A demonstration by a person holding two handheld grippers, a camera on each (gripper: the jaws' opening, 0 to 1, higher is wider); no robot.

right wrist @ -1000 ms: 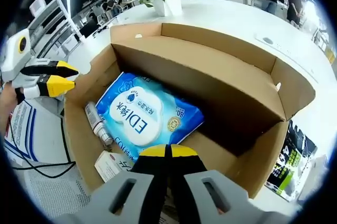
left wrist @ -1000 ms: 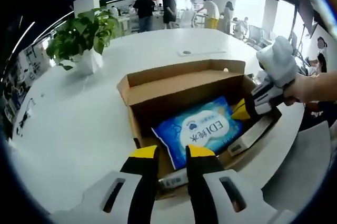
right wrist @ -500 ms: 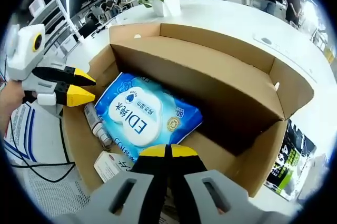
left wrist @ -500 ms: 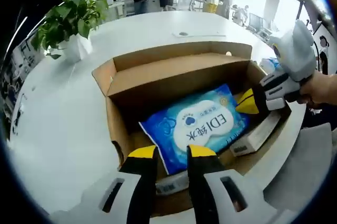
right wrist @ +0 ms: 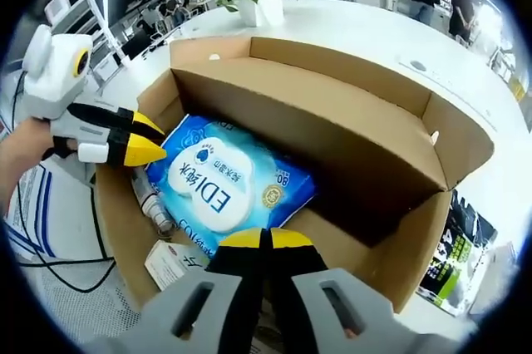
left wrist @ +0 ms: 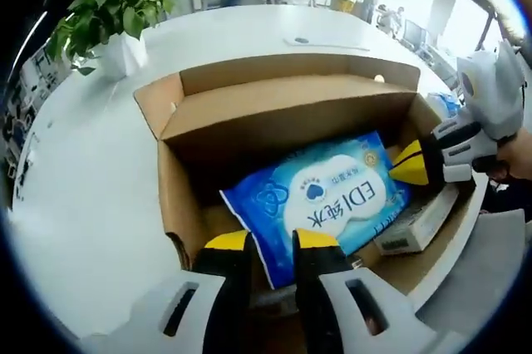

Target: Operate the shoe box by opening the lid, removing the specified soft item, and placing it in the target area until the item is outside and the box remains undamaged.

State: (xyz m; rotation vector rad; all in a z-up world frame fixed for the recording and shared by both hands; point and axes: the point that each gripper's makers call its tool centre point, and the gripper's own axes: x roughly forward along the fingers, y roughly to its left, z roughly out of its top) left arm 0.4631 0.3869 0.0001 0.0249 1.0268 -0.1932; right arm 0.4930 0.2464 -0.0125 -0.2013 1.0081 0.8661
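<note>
With the brown cardboard shoe box (right wrist: 332,134) opened, the blue soft wipes pack (right wrist: 224,188) is approached by the slightly spread left gripper (right wrist: 154,142) for pinching; the right gripper (right wrist: 264,240) is pressed together.

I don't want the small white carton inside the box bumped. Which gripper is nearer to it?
Right. The right gripper hangs just beside the white carton. The left gripper is farther off, at another corner of the blue wipes pack.

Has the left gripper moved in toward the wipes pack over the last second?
Yes. In the right gripper view the left gripper has come from outside the box's side wall to the corner of the blue wipes pack.
</note>
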